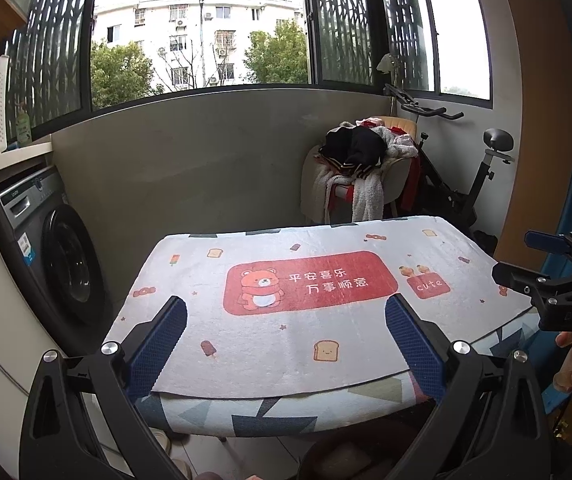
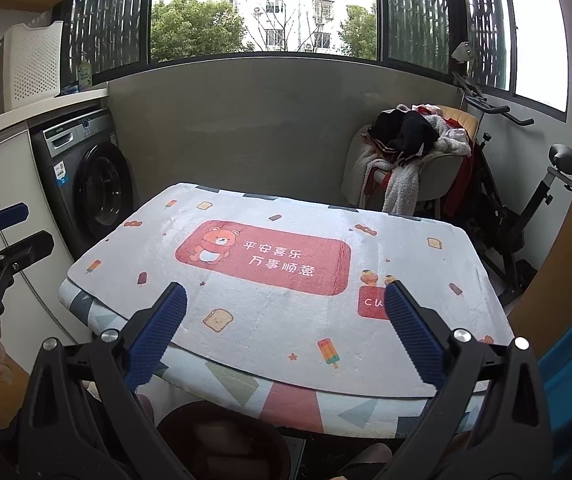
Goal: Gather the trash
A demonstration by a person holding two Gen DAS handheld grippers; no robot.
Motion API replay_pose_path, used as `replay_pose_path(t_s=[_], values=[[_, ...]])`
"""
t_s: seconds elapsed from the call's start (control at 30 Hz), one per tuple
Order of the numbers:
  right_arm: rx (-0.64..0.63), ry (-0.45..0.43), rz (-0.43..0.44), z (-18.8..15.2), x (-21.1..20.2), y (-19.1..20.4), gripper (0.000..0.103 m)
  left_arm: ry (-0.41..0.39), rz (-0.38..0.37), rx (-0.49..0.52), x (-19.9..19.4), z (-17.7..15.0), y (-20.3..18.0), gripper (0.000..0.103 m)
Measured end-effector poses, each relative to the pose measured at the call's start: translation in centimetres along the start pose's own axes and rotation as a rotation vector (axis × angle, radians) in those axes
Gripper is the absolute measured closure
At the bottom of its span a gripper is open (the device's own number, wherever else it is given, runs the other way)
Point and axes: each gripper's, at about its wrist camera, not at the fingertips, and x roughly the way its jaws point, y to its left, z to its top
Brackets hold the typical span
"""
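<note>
Left gripper (image 1: pixel 286 320) and right gripper (image 2: pixel 286 308) spread wide, grasping nothing, above near edge of white bear-print cloth-covered table (image 2: pixel 286 280). Dark round bin (image 2: pixel 221 436) below, contents possibly nil, blurred.

A tabletop (image 1: pixel 189 412) carries a white mat (image 1: pixel 326 332) printed with a red bear panel. To its left stands a grey washing machine (image 1: pixel 45 248). Behind it, a chair (image 1: pixel 398 172) piled with clothes (image 1: pixel 358 148) sits beside an exercise bike (image 1: pixel 482 176).
</note>
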Motion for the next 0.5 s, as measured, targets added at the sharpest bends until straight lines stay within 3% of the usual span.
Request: replay_pose_path(t_s=[0.5], values=[[0.002,0.004,-0.018,-0.08,0.09,-0.03,0.006,0.003,-0.002,-0.007,0.18,0.17,0.38,0.006]])
